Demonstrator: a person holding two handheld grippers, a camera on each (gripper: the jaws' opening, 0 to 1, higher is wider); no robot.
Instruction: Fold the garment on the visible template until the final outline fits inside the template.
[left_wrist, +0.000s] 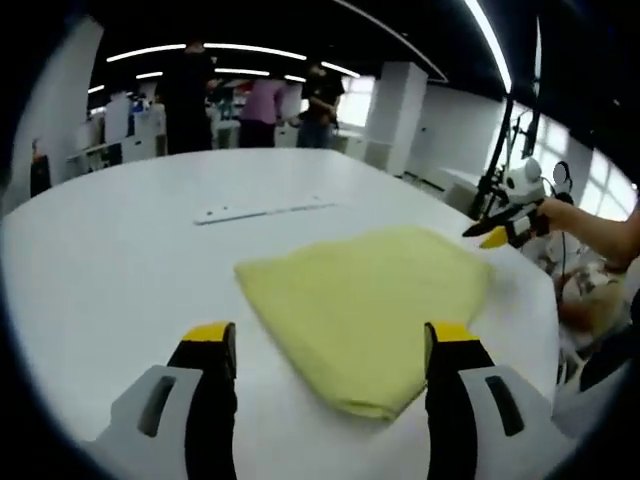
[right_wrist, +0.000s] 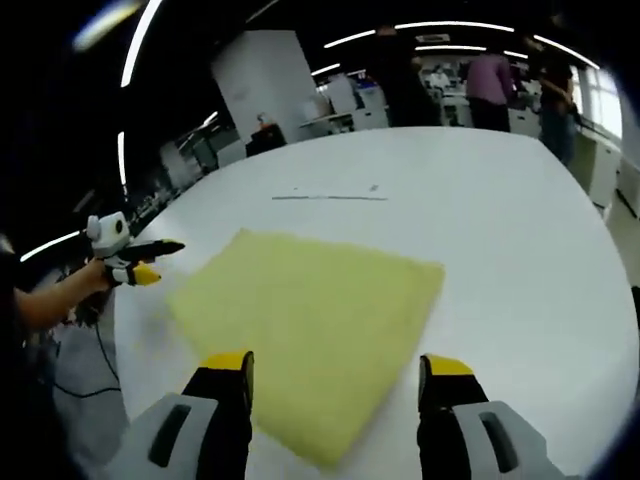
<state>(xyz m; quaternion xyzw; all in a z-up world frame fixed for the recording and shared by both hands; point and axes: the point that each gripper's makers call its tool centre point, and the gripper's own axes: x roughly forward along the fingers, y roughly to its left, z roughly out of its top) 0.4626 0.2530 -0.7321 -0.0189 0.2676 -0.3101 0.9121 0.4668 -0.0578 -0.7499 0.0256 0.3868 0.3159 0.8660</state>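
Folded yellow garment (left_wrist: 365, 305) lying flat on the white table (left_wrist: 120, 250), squared off into a thick pad, near corner pointing down between the jaws in the left gripper view. Left gripper (left_wrist: 332, 345) hanging just above the table, jaws spread wide, yellow tips either side of that corner, nothing held. Over at the far right edge, right gripper (left_wrist: 497, 233) held in a hand (left_wrist: 560, 212), off past the garment's far corner, too small to tell how wide its jaws stand there. On the tabletop beyond the cloth, a thin pale strip (left_wrist: 262, 211).

Right gripper view now: garment (right_wrist: 310, 325) again, spread as a slanted square, near edge reaching down between the jaws. Right gripper (right_wrist: 337, 375) wide open, empty, above the cloth. Left gripper (right_wrist: 148, 262) out beyond the garment's left corner. Same thin strip (right_wrist: 330, 197) farther up the table (right_wrist: 520, 270). People standing in the background (right_wrist: 400, 75).
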